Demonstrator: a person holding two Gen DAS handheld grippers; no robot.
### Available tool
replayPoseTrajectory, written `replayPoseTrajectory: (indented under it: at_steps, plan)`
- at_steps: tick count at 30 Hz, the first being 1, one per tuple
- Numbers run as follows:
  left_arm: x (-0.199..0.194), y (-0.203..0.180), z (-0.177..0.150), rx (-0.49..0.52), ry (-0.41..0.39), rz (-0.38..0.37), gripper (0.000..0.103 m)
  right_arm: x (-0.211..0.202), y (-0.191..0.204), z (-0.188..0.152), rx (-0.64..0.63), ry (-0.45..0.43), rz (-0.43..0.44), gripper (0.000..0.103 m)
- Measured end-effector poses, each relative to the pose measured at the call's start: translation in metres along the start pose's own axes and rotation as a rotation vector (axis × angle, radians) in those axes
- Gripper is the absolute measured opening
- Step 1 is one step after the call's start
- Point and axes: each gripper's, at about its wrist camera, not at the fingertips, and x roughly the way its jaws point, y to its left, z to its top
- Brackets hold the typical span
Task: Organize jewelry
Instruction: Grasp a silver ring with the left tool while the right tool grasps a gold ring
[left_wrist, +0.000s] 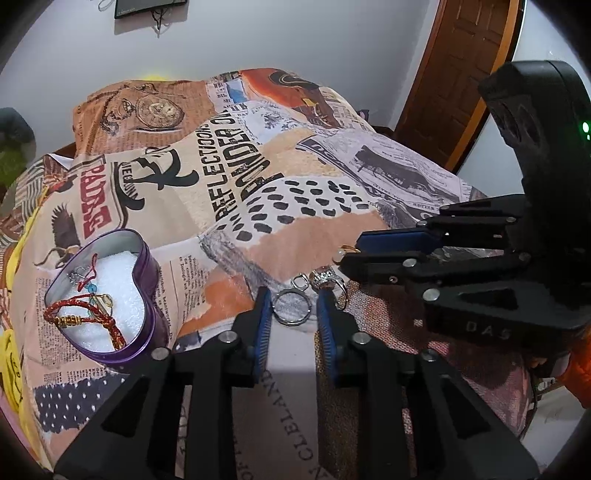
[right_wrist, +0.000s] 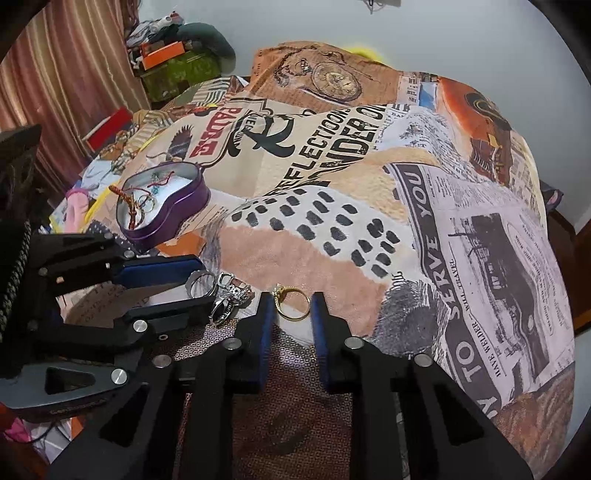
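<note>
A: Where are the rings lying relative to the left gripper (left_wrist: 292, 308)?

B: A plain silver ring (left_wrist: 290, 307) is lying on the printed blanket (left_wrist: 207, 206) directly between the blue-padded fingertips (left_wrist: 263, 314), near their ends. The jaws are standing apart on either side of it, wider than the ring; whether the pads are touching the band cannot be told. Just beyond it, a small silver ring (left_wrist: 301, 282) and a crowned silver ring (left_wrist: 325, 279) are resting beside the right-hand finger.

A: And the right gripper (right_wrist: 291, 310)?

B: A gold ring (right_wrist: 291, 303) with a small stone setting is sitting between its two fingers at the tips. These jaws are also standing open, not clamped; the ring looks to be lying on the fabric rather than being held. In the left wrist view this gripper is reaching in from the right, and its fingers are lying just above the ring cluster.

A: Where is the container?

B: A purple heart-shaped tin (left_wrist: 107, 295) is sitting well to the left of both grippers, lid off, lined in white. A red braided bracelet (left_wrist: 85, 317) and a few small pieces are lying inside it.
</note>
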Motion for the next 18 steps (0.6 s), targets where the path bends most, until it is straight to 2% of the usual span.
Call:
replayPoseTrajectory:
  at_steps: [7, 9, 18]
  plan:
    - [-0.003, -0.005, -0.001, 0.016, -0.008, 0.019, 0.021, -0.003, -0.001, -0.001, 0.028, -0.02, 0.001, 0.016]
    - [-0.006, -0.006, -0.002, 0.015, -0.009, 0.013, 0.021, -0.006, -0.001, -0.001, 0.038, -0.019, 0.013, 0.005]
    - [-0.023, -0.001, -0.005, -0.012, -0.032, 0.014, 0.021, -0.014, 0.007, -0.007, 0.035, -0.036, -0.006, 0.005]
